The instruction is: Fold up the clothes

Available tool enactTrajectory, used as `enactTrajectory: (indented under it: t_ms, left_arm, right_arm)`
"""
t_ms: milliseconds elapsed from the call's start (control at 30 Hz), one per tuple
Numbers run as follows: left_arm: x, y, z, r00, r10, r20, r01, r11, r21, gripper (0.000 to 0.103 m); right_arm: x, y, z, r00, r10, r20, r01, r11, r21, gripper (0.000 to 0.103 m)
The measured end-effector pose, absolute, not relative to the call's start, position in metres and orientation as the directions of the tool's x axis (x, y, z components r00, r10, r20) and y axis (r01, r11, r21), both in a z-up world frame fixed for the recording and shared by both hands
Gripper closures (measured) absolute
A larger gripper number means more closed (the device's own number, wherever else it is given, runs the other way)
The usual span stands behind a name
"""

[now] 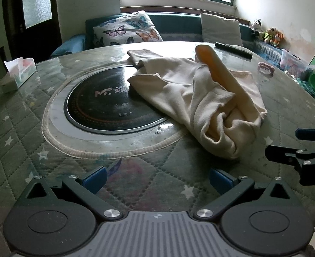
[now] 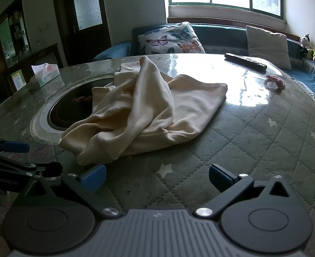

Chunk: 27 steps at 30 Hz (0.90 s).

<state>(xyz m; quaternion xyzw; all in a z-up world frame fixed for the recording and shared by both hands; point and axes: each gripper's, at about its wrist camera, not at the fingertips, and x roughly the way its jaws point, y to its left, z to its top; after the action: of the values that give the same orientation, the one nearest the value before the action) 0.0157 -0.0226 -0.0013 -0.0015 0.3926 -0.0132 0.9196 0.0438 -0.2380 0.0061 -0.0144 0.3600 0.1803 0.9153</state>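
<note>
a crumpled cream fleece garment [image 1: 200, 98] lies in a heap on the round quilted green counter [image 1: 18, 141], partly over the black circular inset hob [image 1: 99, 105]. the left gripper [image 1: 157, 181] and right gripper [image 2: 157, 177] hover just short of it, both with blue-padded fingers [image 2: 93, 180] spread apart, holding nothing.

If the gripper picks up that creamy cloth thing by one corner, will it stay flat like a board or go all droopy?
Probably droopy: the cream garment lies in soft, rumpled folds, so it looks floppy. It likely weighs little, since the fabric looks thin. It may slide rather than catch when tugged, because the table has a glossy clear cover. Both the left gripper and right gripper are open, holding nothing.
</note>
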Motion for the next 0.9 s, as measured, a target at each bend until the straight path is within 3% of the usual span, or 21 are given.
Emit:
enactTrajectory:
  t_ms: [900]
  left_arm:
    - [0.033,-0.022,0.016,0.725,0.011,-0.689,0.013,0.999,0.030,0.000]
  right_arm:
    - [0.056,-0.236,0.012,0.682,0.326,-0.654,-0.344,0.933,0.106,0.000]
